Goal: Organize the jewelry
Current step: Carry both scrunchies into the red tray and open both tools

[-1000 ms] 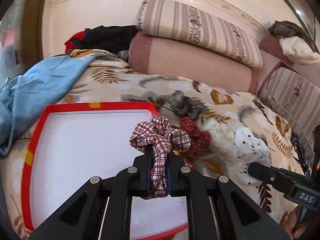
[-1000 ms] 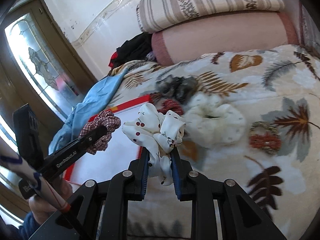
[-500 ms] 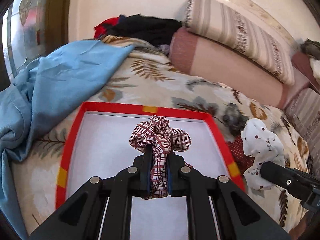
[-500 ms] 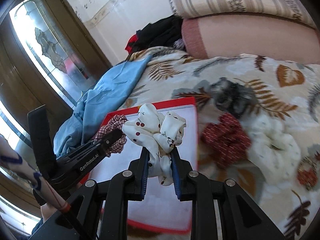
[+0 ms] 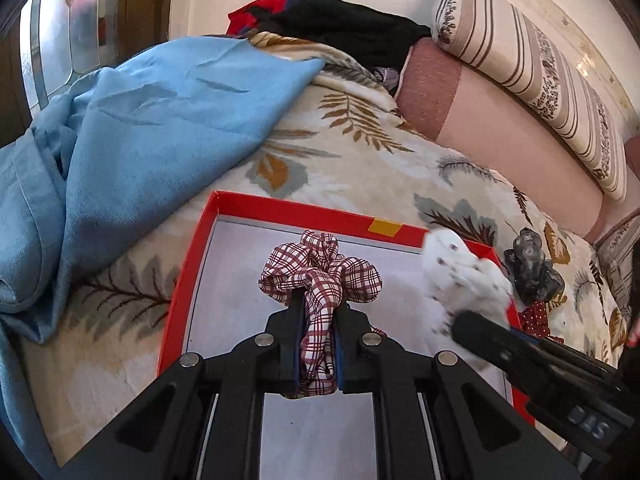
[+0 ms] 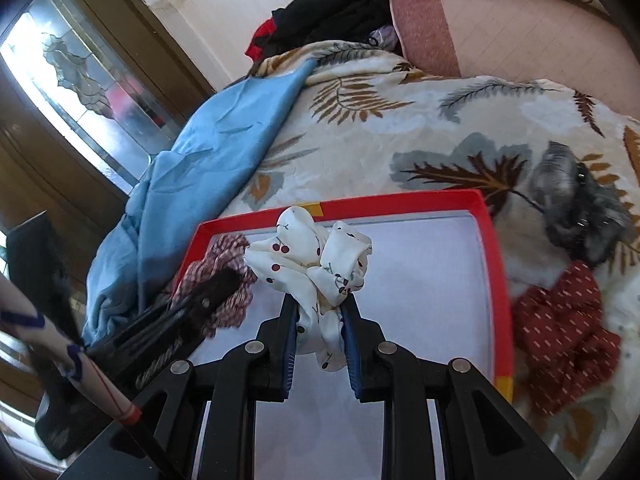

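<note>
The white floor of the shallow red-rimmed cardboard tray (image 6: 424, 264) lies bare across its middle and right half, open from above. Its left part is crowded: the left gripper (image 6: 212, 288) hangs there with a red plaid fabric scrunchie (image 5: 320, 276) clamped in its jaws, just beside the right gripper (image 6: 320, 332) with its white cherry-print scrunchie (image 6: 316, 260). Left of the tray a crumpled blue cloth (image 5: 132, 136) heaps up on the bed. Just beside the right rim lie a grey-black scrunchie (image 6: 580, 204) and a red dotted scrunchie (image 6: 560, 332).
</note>
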`<state>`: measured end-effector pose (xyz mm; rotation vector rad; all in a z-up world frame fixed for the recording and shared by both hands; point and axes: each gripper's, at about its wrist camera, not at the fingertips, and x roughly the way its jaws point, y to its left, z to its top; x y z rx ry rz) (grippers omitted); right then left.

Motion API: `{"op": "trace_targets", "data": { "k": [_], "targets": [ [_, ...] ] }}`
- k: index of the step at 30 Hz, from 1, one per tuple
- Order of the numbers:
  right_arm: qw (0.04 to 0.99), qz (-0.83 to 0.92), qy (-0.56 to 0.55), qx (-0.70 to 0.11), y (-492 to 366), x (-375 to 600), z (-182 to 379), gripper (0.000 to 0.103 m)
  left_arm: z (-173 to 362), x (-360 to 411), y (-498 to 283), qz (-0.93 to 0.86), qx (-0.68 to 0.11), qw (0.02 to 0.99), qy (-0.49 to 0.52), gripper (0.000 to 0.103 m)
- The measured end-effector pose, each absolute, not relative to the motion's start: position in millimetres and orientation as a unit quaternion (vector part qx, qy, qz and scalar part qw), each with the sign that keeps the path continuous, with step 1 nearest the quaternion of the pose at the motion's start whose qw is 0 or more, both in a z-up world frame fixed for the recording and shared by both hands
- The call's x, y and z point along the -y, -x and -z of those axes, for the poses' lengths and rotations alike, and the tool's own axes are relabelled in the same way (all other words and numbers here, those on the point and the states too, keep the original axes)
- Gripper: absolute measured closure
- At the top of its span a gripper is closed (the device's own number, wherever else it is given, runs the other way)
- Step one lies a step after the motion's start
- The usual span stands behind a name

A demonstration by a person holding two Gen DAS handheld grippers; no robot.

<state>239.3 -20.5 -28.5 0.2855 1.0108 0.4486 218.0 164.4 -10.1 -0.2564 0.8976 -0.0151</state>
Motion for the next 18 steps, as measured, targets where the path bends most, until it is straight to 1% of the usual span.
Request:
{"op": "trace_targets", "data": {
  "k": [5,7,10,11,13,14,15,16,17,18],
  "targets": [
    [0.84,-0.207,-0.131,-0.483,-253.1,7.7,36.2,0.078,13.9,-166.3,-220.9,0.003,-0.44,0.889,0.131,0.091],
    [0.841,-0.204,-0.128,-0.485,-255.2,4.5,38.0,0.076,15.3,-167.1,-221.5,0.002,-0.442,0.887,0.132,0.091],
    [0.842,-0.2,-0.124,-0.486,-259.9,1.2,40.1,0.074,15.4,-168.5,-221.0,-0.003,-0.443,0.886,0.135,0.087],
    [0.842,-0.199,-0.122,-0.486,-262.5,0.3,40.8,0.074,15.1,-169.4,-220.6,-0.004,-0.442,0.887,0.136,0.083],
    [0.842,-0.198,-0.123,-0.486,-264.5,-0.2,41.3,0.07,14.9,-170.7,-220.1,-0.007,-0.441,0.887,0.138,0.076],
    [0.842,-0.199,-0.124,-0.487,-264.8,0.1,41.2,0.068,14.9,-171.3,-220.0,-0.008,-0.441,0.887,0.139,0.075],
    [0.841,-0.199,-0.124,-0.487,-265.1,0.4,40.8,0.065,14.5,-172.0,-219.8,-0.009,-0.44,0.887,0.14,0.075],
    [0.841,-0.201,-0.127,-0.486,-264.8,1.7,39.6,0.06,14.2,-172.7,-220.0,-0.011,-0.44,0.887,0.141,0.072],
    [0.841,-0.201,-0.129,-0.485,-265.1,3.1,38.5,0.057,13.4,-174.1,-219.5,-0.016,-0.437,0.888,0.142,0.066],
    [0.841,-0.2,-0.13,-0.485,-265.1,5.5,37.4,0.052,12.3,-175.3,-219.1,-0.019,-0.435,0.889,0.143,0.061]
  ]
}}
